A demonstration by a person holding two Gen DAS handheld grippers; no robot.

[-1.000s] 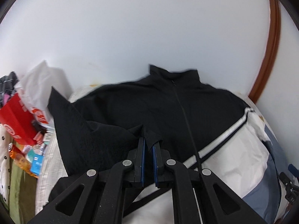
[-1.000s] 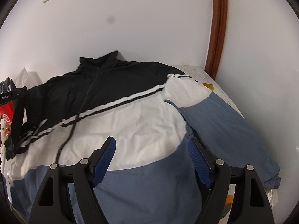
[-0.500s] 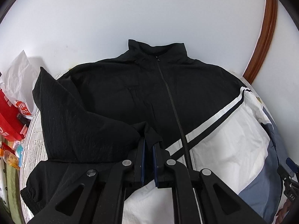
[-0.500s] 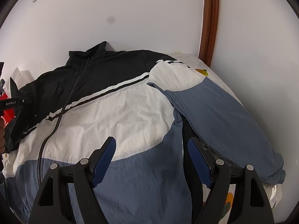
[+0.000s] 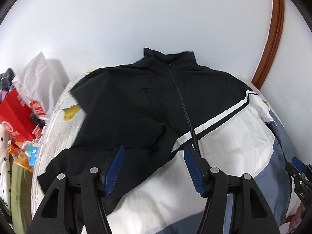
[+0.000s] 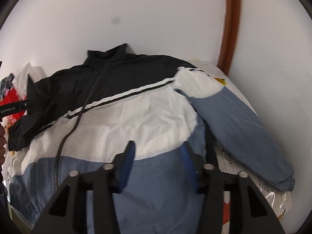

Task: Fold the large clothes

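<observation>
On the bed, left wrist view: the jacket (image 5: 148,105) lies front up, zip closed, on the quilted bedcover (image 5: 56,117)
Left gripper: the left gripper (image 5: 153,167) hangs above the near left of the jacket with jaws spread wide, holding nothing — the black sleeve (image 5: 109,136) lies folded inward over the chest just below it
Clutter: a red bag (image 5: 15,115) and a white plastic bag (image 5: 37,78) sit at the far left, off the bedcover
On the bed, right wrist view: the right gripper (image 6: 158,163) hovers over the blue hem panel, jaws wide, empty
Blue sleeve: the blue sleeve (image 6: 239,132) runs out to the near right, not yet folded in
Doing it well: judging by this, the blue sleeve comes next — pinch near the cuff, carry it across the chest, lay it flat to mirror the black one
Direction: collar (image 6: 106,53) points to the far wall, hem near; the long axis runs near to far along the zip
</observation>
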